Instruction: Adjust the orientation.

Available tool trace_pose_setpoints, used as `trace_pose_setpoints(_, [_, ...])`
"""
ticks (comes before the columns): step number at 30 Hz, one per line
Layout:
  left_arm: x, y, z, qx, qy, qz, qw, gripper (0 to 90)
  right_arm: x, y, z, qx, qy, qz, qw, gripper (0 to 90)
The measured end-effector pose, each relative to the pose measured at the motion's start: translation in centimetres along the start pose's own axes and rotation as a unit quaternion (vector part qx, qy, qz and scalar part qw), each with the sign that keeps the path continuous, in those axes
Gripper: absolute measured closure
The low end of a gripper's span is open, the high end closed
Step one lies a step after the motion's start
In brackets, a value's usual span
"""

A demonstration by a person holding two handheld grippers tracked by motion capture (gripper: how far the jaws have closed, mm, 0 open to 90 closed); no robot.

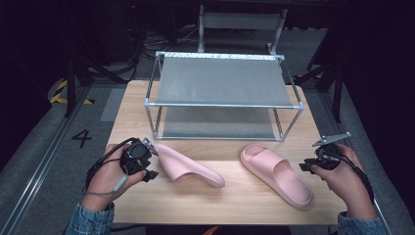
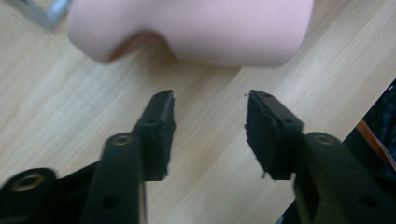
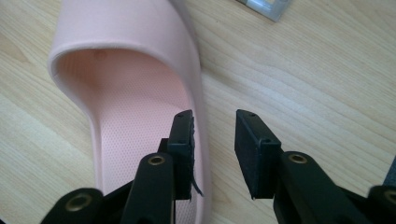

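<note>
You are holding both grippers' fingers spread, left gripper (image 2: 210,126) and right gripper (image 3: 214,149) gripping nothing; both slippers, left slipper (image 1: 188,166) and right slipper (image 1: 276,174), are lying on the counter (image 1: 230,196), rack (image 1: 222,81) awaiting them.

Two pink slide sandals on the wooden table
Left slipper (image 1: 188,168) tipped on its side; right slipper (image 1: 279,174) sole-down, upright, near but apart.
</note>
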State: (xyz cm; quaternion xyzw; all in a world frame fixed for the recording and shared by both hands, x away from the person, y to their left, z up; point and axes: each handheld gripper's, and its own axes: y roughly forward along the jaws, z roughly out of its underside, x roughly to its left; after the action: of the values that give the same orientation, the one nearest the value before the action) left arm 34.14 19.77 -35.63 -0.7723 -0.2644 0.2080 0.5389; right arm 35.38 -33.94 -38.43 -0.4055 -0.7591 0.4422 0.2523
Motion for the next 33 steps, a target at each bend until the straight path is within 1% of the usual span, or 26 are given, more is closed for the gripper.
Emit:
trace_pose_setpoints(1, [0.0,0.0,0.0,0.0,0.0,0.0,1.0,60.3,0.0,0.0,0.0,0.0,0.0,0.0,1.0,68.7])
trace_pose_setpoints(2, [-0.2,-0.2,-0.2,-0.005,0.009,0.004,0.9999,60.3,0.0,0.0,0.0,0.002,0.002,-0.002,1.0,68.6])
trace_pose_setpoints(3, [-0.4,-0.2,-0.3,-0.009,0.012,0.009,0.9999,63.0,0.1,0.1,0.1,0.003,0.001,-0.003,1.0,68.3])
trace_pose_setpoints(6, [-0.9,-0.4,-0.8,-0.016,0.022,0.015,0.9995,73.7,0.2,0.2,0.2,0.004,0.001,-0.006,1.0,67.7])
trace_pose_setpoints(8, [-1.2,-0.4,-1.2,-0.024,0.024,0.024,0.9991,81.1,0.3,0.2,0.3,0.003,-0.003,-0.005,1.0,67.4])
trace_pose_setpoints(10, [-1.4,-0.3,-1.5,-0.032,0.027,0.029,0.9987,84.6,0.3,0.2,0.4,0.004,-0.002,-0.006,1.0,67.2])
trace_pose_setpoints(11, [-1.4,-0.3,-1.7,-0.037,0.028,0.032,0.9984,85.1,0.3,0.2,0.5,0.005,-0.001,-0.006,1.0,67.0])
trace_pose_setpoints(12, [-1.5,-0.2,-1.9,-0.051,0.031,0.044,0.9973,85.2,0.3,0.2,0.5,0.006,0.002,-0.006,1.0,66.5])
trace_pose_setpoints(13, [-1.5,-0.1,-2.1,-0.059,0.032,0.051,0.9964,85.4,0.3,0.2,0.6,0.005,0.001,-0.006,1.0,65.6])
trace_pose_setpoints(14, [-1.7,0.1,-2.3,-0.068,0.034,0.065,0.995,86.4,0.3,0.2,0.6,0.003,0.003,-0.008,1.0,64.6])
trace_pose_setpoints(15, [-1.9,0.2,-2.6,-0.07,0.036,0.075,0.9941,87.8,0.4,0.1,0.7,0.0,0.006,-0.011,0.9999,63.5])
trace_pose_setpoints(16, [-1.9,0.2,-2.6,-0.07,0.036,0.075,0.9941,89.4,0.4,0.1,0.7,0.0,0.006,-0.011,0.9999,63.5])
trace_pose_setpoints(17, [-2.0,0.4,-2.8,-0.072,0.036,0.078,0.9937,89.4,0.6,0.1,0.7,-0.005,0.012,-0.017,0.9998,63.4])
trace_pose_setpoints(18, [-2.1,0.5,-3.0,-0.071,0.037,0.083,0.9934,89.9,0.6,0.1,0.7,-0.007,0.011,-0.019,0.9997,63.3])
trace_pose_setpoints(19, [-2.1,0.8,-3.2,-0.077,0.037,0.083,0.9929,90.0,0.7,0.0,0.7,-0.007,0.009,-0.02,0.9997,63.2])
trace_pose_setpoints(23, [-2.2,1.4,-3.6,-0.068,0.032,0.086,0.9934,89.8,0.7,0.0,0.8,-0.007,0.008,-0.022,0.9997,62.6])
trace_pose_setpoints(26, [-2.2,1.9,-3.9,-0.061,0.037,0.081,0.9942,88.6,0.7,0.1,0.9,-0.008,0.009,-0.023,0.9996,61.7])
trace_pose_setpoints(27, [-2.3,2.0,-4.0,-0.062,0.037,0.078,0.9944,88.5,0.8,0.1,1.0,-0.008,0.012,-0.024,0.9996,61.5])
trace_pose_setpoints(29, [-2.4,2.2,-4.3,-0.064,0.04,0.079,0.994,88.8,0.8,0.1,1.0,-0.009,0.013,-0.024,0.9996,61.5])
trace_pose_setpoints(31, [-2.4,2.2,-4.5,-0.062,0.04,0.08,0.994,89.5,0.8,0.0,1.2,-0.01,0.012,-0.025,0.9996,61.5])
trace_pose_setpoints(32, [-2.4,2.4,-4.6,-0.064,0.041,0.078,0.9941,89.5,0.8,0.0,1.2,-0.01,0.012,-0.025,0.9996,61.5])
trace_pose_setpoints(33, [-2.5,2.5,-4.7,-0.064,0.041,0.079,0.9939,89.7,0.8,0.0,1.3,-0.009,0.015,-0.025,0.9995,61.5])
